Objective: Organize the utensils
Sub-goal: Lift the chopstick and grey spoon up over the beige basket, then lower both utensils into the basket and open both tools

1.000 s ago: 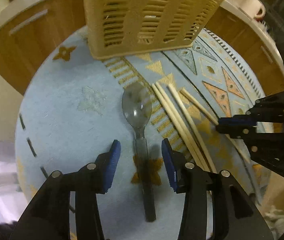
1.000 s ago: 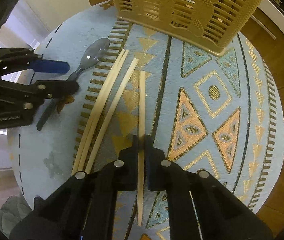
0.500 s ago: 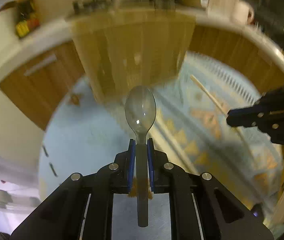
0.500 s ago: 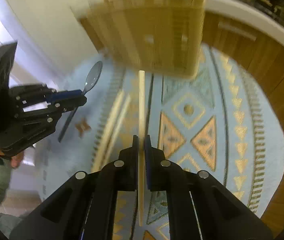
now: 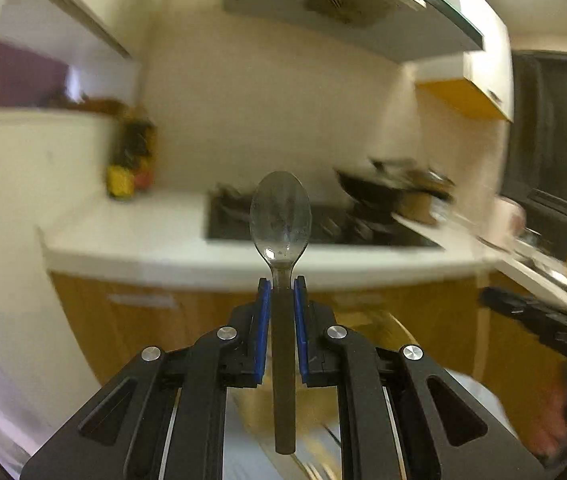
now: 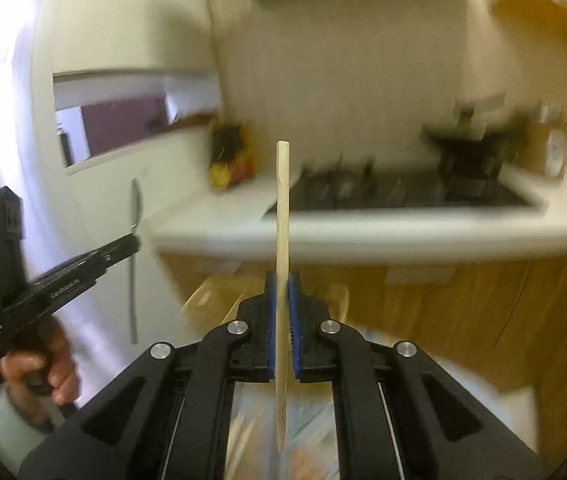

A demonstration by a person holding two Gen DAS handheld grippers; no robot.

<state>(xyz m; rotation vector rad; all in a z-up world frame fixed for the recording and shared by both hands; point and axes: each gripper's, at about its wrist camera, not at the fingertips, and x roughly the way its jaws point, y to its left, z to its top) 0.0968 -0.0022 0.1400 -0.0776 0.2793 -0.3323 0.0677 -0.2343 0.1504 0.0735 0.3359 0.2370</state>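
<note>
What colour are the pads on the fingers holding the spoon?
Blue. The pads on the left gripper show best in the left wrist view.

Grey translucent spoon (image 5: pixel 280 216), pale wooden chopstick (image 6: pixel 282 240), blue-padded black claws, white countertop (image 5: pixel 143 240), orange-brown cabinets (image 5: pixel 143 328).

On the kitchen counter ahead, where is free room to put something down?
The white counter is bare between the yellow and red items and the hob, and along its front edge. The right side of the hob is crowded by a dark pan, and the counter beyond it looks cluttered.
</note>
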